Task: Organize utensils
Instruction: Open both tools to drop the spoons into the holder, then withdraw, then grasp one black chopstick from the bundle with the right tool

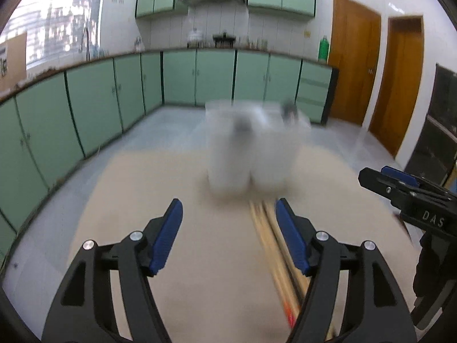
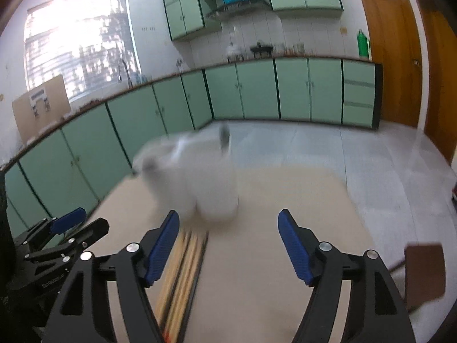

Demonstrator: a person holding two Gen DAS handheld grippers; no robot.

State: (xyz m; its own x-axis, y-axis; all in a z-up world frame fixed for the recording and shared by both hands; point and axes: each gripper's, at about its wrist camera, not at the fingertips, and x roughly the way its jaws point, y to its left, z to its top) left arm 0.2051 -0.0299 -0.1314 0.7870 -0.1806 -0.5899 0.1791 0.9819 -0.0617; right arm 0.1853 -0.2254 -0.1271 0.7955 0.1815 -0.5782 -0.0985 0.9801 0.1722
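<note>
Bright window [image 2: 80,48] glare, motion-blurred white holder [image 1: 254,148] and chopsticks [image 2: 182,274] (fisheye-bent edges, dark corners).

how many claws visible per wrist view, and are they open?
2 in each. Left wrist view: the left claw spread open at bottom centre, the right claw at the right edge. Right wrist view: the right claw open at bottom centre, the left claw at lower left.

Left gripper [image 1: 228,214] showing matte black frame, triangular cutouts in arms, silver round screw heads at pivots. Fingers wearing ribbed blue pads [image 1: 167,237]. Right gripper [image 2: 228,225] sharing same build: black arms, silver screws, blue ribbed pads [image 2: 294,247]. Seen from left wrist, right gripper's black housing bearing pale letters "DAS"; small screws dotting its top.
</note>
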